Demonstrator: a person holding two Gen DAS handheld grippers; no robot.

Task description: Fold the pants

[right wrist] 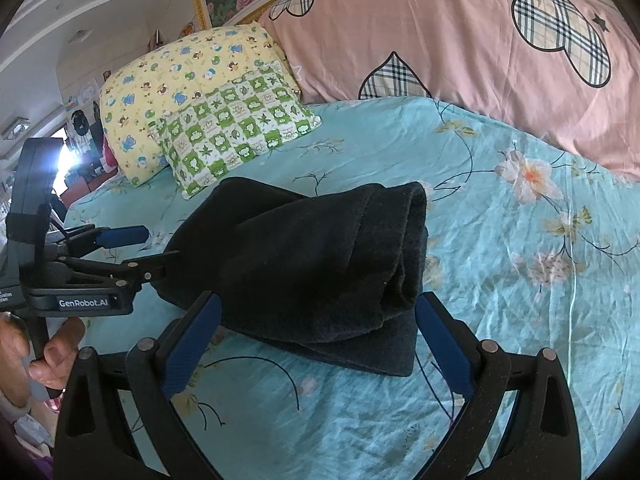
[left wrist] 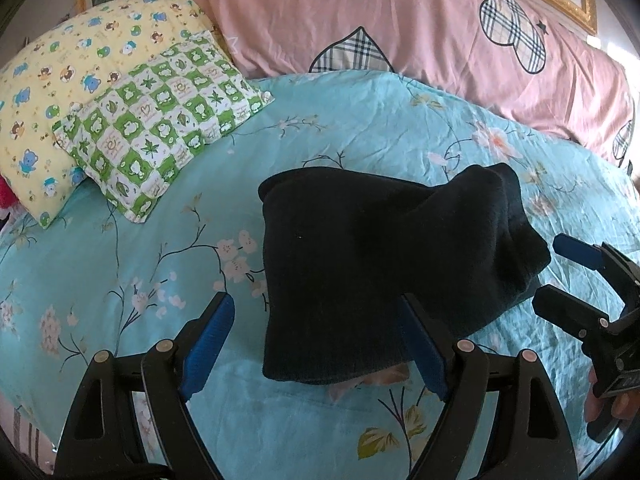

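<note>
Black pants (left wrist: 380,248) lie folded into a thick bundle on the turquoise flowered bedsheet (left wrist: 160,208); a rolled fold runs along their right side. My left gripper (left wrist: 316,340) is open at the bundle's near edge, its right finger (left wrist: 420,344) overlapping the cloth, with nothing clamped. In the right wrist view the pants (right wrist: 312,256) sit just beyond my open right gripper (right wrist: 316,340), whose fingers straddle the near right corner. The left gripper (right wrist: 160,244) shows at the bundle's left edge, and the right gripper (left wrist: 560,280) shows open by the bundle's right side.
A green checked pillow (left wrist: 160,132) rests on a yellow cartoon pillow (left wrist: 60,80) at the back left. A pink quilt with plaid hearts (left wrist: 400,24) lies along the headboard. A hand (right wrist: 56,356) grips the left tool's handle. Bare sheet (right wrist: 520,240) spreads to the right.
</note>
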